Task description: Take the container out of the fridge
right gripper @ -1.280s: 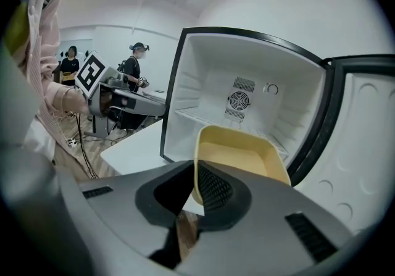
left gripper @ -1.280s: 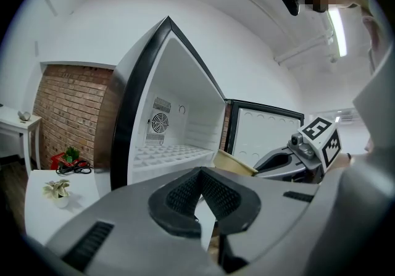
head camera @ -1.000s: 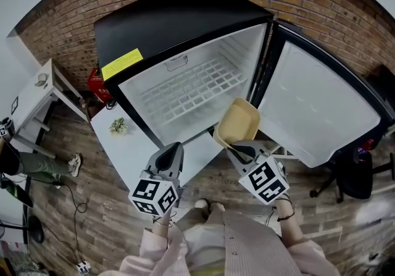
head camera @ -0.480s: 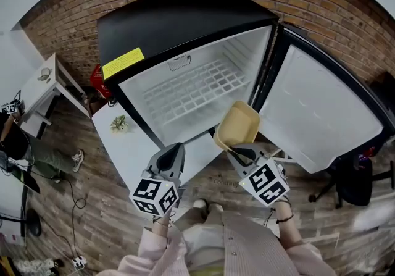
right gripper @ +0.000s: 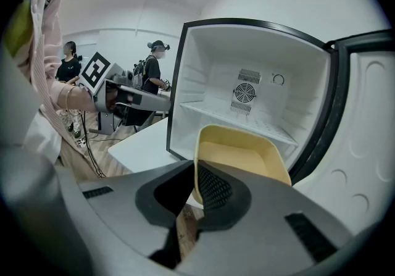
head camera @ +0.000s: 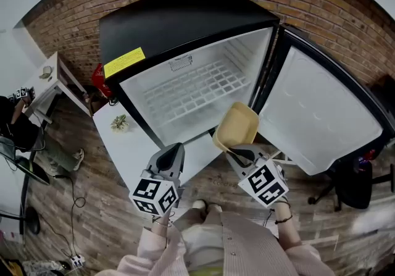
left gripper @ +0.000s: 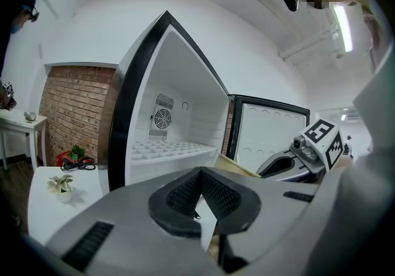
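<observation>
The pale yellow container hangs in front of the open fridge, outside its cavity and tilted. My right gripper is shut on its near rim. In the right gripper view the container stands on edge, with its thin wall pinched between the dark pads. My left gripper hovers level with it to the left, shut and holding nothing. In the left gripper view its jaws meet, and the container's edge and the right gripper show beyond them. The fridge's white wire shelf is bare.
The fridge door stands swung out to the right. A low white table with a small plant sits left of the fridge, and a white side table stands further left. A black office chair is at the right. People stand behind.
Both grippers and the container stay where they were. Only the seated person at the left edge of the head view has shifted.
</observation>
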`<action>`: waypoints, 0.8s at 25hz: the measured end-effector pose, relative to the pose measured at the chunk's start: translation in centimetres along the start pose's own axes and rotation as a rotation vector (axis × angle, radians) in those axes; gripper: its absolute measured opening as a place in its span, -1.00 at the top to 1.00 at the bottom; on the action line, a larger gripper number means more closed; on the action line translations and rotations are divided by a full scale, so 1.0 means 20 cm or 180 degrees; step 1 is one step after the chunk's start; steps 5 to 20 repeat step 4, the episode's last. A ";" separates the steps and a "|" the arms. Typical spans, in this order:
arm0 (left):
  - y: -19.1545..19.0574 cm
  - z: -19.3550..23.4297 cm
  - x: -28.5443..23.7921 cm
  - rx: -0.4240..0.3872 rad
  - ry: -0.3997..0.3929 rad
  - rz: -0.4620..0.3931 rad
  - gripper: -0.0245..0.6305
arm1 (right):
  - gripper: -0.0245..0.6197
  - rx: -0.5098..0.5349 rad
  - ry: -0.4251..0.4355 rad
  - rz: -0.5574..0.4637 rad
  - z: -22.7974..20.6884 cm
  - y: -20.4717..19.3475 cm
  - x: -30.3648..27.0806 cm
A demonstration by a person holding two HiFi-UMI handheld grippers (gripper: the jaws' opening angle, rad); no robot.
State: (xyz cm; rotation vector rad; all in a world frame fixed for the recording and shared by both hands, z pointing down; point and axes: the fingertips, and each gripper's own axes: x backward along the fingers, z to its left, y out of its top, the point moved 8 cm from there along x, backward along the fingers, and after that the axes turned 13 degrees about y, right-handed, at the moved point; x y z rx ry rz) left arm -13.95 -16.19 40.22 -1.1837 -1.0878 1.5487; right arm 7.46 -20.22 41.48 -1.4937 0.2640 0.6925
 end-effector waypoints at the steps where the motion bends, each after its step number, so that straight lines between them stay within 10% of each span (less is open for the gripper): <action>1: 0.00 0.00 0.00 -0.0003 0.0000 0.0000 0.95 | 0.86 0.0003 0.0005 0.0002 0.00 0.00 0.00; 20: 0.00 0.00 0.00 -0.0013 0.0000 0.0006 0.95 | 0.86 0.0012 0.0022 0.0012 0.00 0.00 -0.01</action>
